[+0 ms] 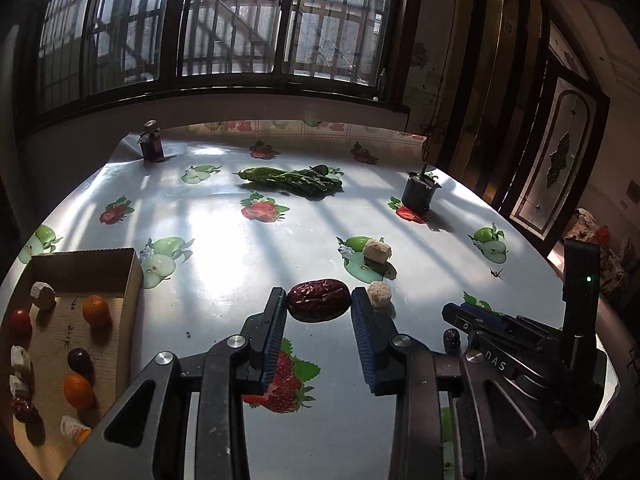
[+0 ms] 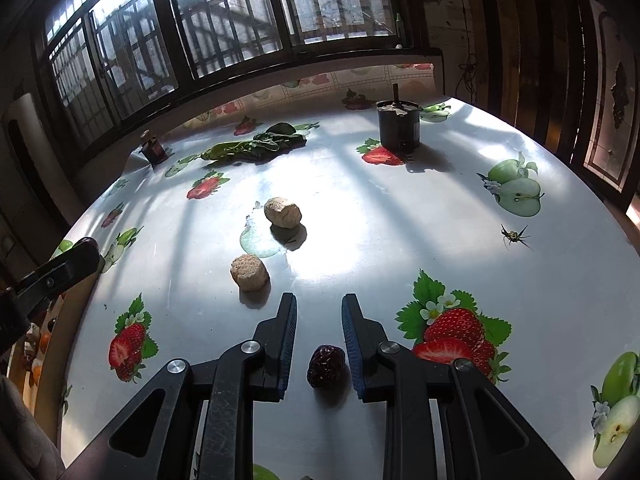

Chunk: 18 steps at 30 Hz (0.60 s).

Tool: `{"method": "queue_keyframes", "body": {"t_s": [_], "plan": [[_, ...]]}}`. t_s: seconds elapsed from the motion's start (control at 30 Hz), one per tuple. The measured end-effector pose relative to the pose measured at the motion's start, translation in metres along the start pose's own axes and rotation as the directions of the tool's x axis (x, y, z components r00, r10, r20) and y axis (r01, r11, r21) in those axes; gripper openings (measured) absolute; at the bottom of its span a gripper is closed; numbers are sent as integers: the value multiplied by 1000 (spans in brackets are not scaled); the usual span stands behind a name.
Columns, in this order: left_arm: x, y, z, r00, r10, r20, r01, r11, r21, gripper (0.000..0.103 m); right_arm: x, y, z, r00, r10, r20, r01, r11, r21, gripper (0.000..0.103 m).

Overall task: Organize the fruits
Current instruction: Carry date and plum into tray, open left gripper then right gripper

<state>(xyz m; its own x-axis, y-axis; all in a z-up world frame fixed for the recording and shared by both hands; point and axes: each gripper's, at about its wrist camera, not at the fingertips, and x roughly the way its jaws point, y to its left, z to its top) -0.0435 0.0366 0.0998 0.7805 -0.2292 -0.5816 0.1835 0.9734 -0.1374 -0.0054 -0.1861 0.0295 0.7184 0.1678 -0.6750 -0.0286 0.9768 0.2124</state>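
In the left wrist view, a large wrinkled red date [image 1: 319, 300] lies on the table between the tips of my left gripper [image 1: 319, 300]; the jaws are open and flank it closely. My right gripper [image 2: 319, 308] is open, with a small dark date [image 2: 326, 366] lying on the table between its fingers, nearer the right one. The right gripper also shows in the left wrist view [image 1: 480, 316]. Two beige cylindrical pieces [image 2: 249, 272] [image 2: 282, 211] lie ahead. A cardboard box [image 1: 132, 280] at the left holds oranges [image 1: 96, 311], dates and beige pieces.
A fruit-print tablecloth [image 1: 248, 248] covers the round table. Leafy greens [image 1: 296, 179] lie near the far side. A dark can [image 2: 399, 125] stands at the far right and a small bottle [image 1: 151, 143] at the far left. A spider-like insect [image 2: 514, 235] sits on the right.
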Motion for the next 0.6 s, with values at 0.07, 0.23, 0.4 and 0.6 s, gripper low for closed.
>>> {"method": "queue_keyframes", "body": {"t_s": [0.07, 0.23, 0.4, 0.6], "plan": [[-25, 22, -5, 999, 29, 15, -28, 999, -33, 32, -1, 1, -2, 1000, 30, -4, -30, 1000, 4, 25], [-79, 96, -29, 987, 162, 12, -160, 979, -123, 32, -4, 8, -5, 979, 198, -45, -195, 979, 66, 25], [-100, 167, -62, 951, 302, -61, -309, 935, -176, 32, -22, 58, -13, 956, 281, -80, -279, 960, 33, 25], [-118, 222, -94, 931, 344, -126, -365, 894, -258, 32, -41, 154, -18, 872, 465, -154, -478, 876, -60, 25]]}}
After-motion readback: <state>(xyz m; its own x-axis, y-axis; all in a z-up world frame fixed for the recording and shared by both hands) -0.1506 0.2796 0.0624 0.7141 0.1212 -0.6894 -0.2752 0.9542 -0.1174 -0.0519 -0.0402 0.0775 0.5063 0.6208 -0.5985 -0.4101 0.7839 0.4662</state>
